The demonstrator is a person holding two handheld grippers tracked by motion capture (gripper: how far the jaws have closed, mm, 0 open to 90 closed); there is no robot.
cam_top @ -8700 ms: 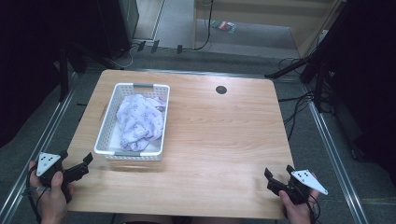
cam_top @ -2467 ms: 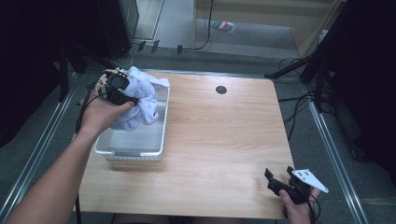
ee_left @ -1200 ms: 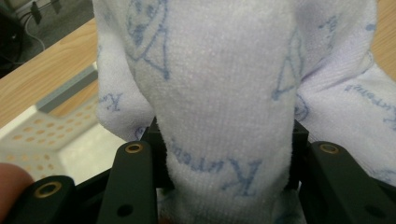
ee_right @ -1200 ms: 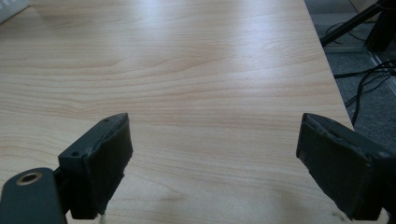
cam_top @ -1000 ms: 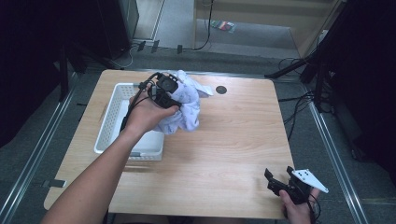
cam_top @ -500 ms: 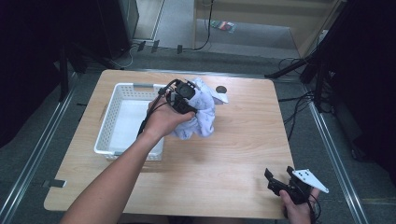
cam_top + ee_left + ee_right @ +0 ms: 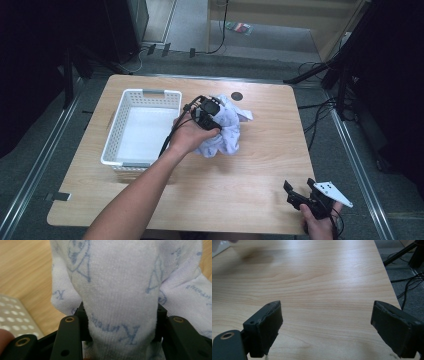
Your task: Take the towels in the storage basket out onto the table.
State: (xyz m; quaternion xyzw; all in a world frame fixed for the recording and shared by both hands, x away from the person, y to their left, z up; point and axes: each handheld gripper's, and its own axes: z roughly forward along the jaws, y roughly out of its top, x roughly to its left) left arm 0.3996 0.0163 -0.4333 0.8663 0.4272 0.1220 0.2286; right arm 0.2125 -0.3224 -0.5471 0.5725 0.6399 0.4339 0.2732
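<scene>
A white cloth with pale blue print hangs bunched over the middle of the wooden table, just right of the white basket. My left gripper is shut on its top fold. In the left gripper view the cloth is pinched between the two black jaws and fills most of the picture. My right gripper rests at the table's front right corner, open. In the right gripper view its fingers stand wide apart over bare wood.
The basket's perforated wall shows at the lower left of the left gripper view. A dark round cable hole sits near the table's back edge. Cables and stands lie on the floor to the right.
My left gripper lifted the cloth out of the basket and carried it rightward and down toward the table's middle. The basket now stands without the cloth. The right gripper has stayed still.
</scene>
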